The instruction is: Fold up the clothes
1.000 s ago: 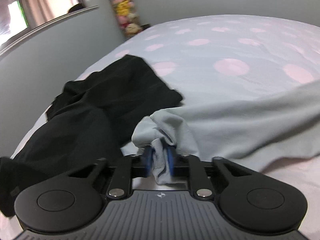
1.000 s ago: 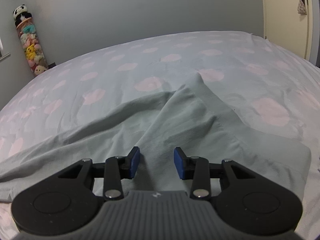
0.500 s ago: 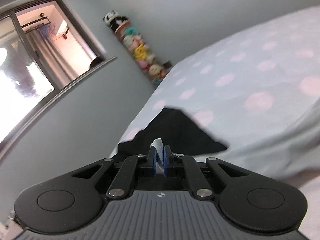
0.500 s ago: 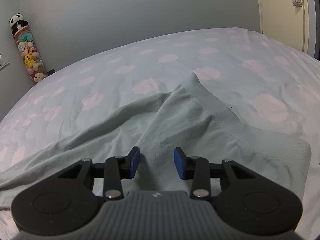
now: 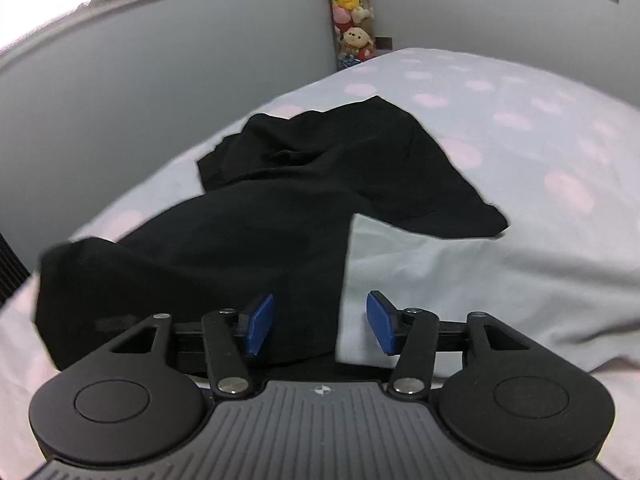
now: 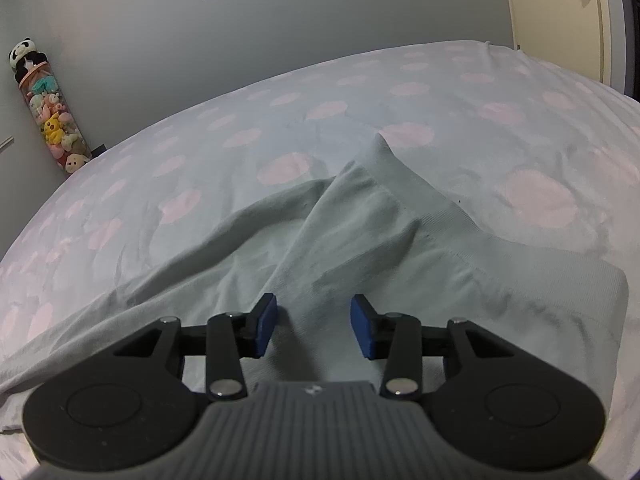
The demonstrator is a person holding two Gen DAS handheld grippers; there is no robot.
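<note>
In the left wrist view, the left gripper [image 5: 320,326] is spread wide and grasps nothing; a black garment [image 5: 280,220] lies crumpled on the bed [image 5: 540,120] straight ahead and to the left of its fingers, its near fold passing between the blue pads, while the pale grey garment [image 5: 480,280] begins just under the right pad and runs off to the right. The edge where black meets grey lies almost along the gripper's line of sight. In the right wrist view, the right gripper [image 6: 312,330] is likewise released and empty, poised low over the pale grey garment [image 6: 360,240], whose long axis stretches leftward across the bed [image 6: 240,120], a ribbed band rising ahead and right. I judge the right gripper nearer a clean grey edge.
</note>
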